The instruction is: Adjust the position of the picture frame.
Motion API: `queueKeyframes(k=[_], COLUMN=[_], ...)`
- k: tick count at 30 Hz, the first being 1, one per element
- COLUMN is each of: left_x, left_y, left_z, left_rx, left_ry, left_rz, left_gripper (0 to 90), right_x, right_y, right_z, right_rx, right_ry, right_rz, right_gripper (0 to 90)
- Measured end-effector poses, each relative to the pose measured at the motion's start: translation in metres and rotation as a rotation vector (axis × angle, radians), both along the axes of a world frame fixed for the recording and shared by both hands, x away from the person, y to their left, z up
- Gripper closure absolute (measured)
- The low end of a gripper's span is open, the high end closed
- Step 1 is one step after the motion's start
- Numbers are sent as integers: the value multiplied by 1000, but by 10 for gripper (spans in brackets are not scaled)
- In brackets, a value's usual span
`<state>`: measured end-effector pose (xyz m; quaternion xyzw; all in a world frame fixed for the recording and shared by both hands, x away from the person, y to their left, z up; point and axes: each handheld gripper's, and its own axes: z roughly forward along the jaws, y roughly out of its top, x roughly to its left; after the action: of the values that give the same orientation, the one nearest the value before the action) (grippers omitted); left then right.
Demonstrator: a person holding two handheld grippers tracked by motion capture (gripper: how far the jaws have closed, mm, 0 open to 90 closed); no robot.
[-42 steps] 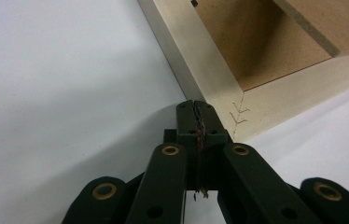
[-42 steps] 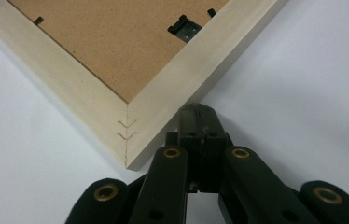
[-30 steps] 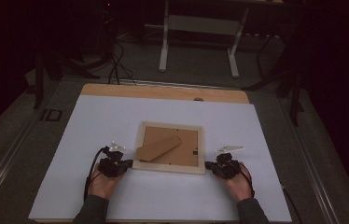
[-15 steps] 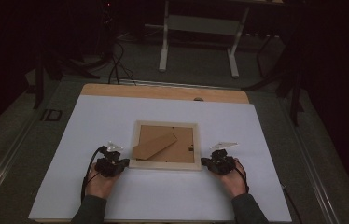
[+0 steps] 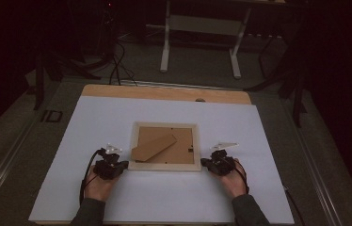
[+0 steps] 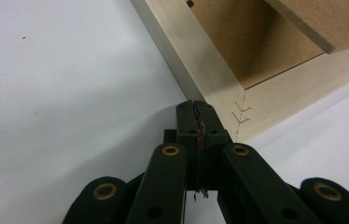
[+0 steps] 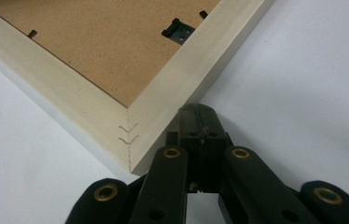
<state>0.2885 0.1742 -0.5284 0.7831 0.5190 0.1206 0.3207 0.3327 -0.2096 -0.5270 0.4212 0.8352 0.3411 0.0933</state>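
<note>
- Pale wood forms the picture frame (image 5: 164,165), which is laid face down near the middle of the white table cover (image 5: 117,117), a little toward the person.
- A brown fibreboard backing (image 5: 183,150) is seen inside the frame, with a fold-out stand (image 5: 154,147) lying across it; a black clip (image 7: 178,31) is fitted at one inner edge, and stapled mitre joints are noted at the corners.
- The left gripper (image 5: 122,165) is placed at the frame's near left corner, its jaws clenched together with nothing between them; in the left gripper view (image 6: 196,112) the tips are seen just beside the frame's outer edge, possibly touching.
- The right gripper (image 5: 205,162) is likewise closed and empty, set against the near right corner (image 7: 196,114).
- The step in hand is judged to be a squaring or nudging of the frame between the two closed tips; nothing is grasped.
- The next move is judged to call for even pressure from both sides, so that the frame slides without turning, or for the jaws to be opened if the backing clips are to be worked.
</note>
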Motion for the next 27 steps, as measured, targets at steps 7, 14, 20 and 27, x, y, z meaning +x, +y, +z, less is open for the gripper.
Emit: queueKeyframes(k=[7, 14, 20, 27], left_x=[0, -1, -2, -4], left_y=[5, 6, 7, 7], left_z=[0, 1, 0, -1], left_rx=[4, 8, -3, -9], left_ry=[2, 3, 1, 1], left_rz=[16, 28, 30, 32], left_gripper=[900, 900, 900, 900], right_x=[0, 2, 3, 5], right_y=[6, 8, 5, 5], right_z=[0, 0, -2, -2], right_rx=[-1, 3, 37, 44], right_ry=[-1, 3, 15, 15], right_rz=[20, 21, 26, 22], right_gripper=[900, 900, 899, 899])
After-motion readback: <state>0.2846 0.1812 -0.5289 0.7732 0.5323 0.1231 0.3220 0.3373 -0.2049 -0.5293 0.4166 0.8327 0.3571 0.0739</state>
